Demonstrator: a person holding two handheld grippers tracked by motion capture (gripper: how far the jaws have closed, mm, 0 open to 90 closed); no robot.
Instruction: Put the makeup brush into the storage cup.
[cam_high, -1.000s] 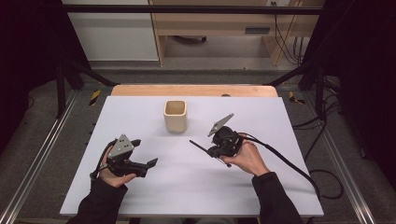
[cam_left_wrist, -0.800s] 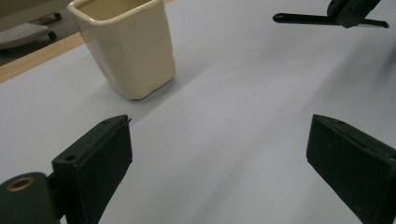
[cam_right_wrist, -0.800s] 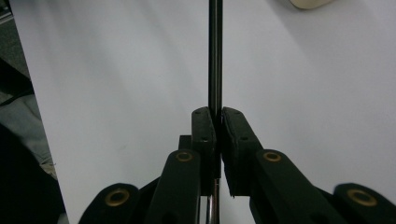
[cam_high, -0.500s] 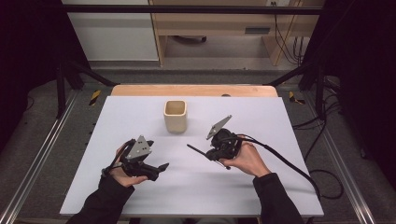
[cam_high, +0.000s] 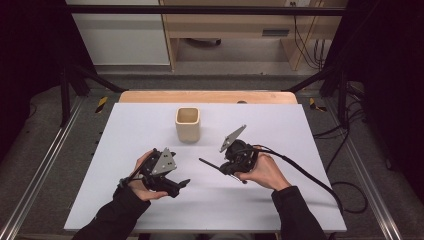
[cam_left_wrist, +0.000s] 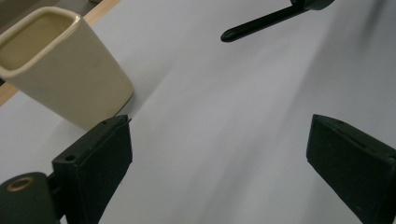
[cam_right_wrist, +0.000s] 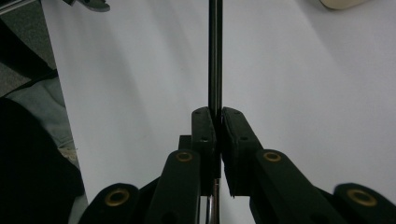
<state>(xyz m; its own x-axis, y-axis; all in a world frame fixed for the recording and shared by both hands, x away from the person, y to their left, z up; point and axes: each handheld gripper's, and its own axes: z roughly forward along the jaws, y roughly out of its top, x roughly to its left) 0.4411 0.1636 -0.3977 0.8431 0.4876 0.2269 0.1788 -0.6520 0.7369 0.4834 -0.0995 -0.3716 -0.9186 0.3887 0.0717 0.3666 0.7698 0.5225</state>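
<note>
Black rod (cam_right_wrist: 215, 51) pinched in the right gripper (cam_high: 231, 167), held above the white table (cam_high: 320, 150).

The rod juts from the clamped jaws toward the left gripper (cam_high: 184, 184), whose jaws stand wide apart on nothing. A cream cup (cam_high: 188, 124) stands upright on the table beyond both, apart from the rod and the grippers.
</note>
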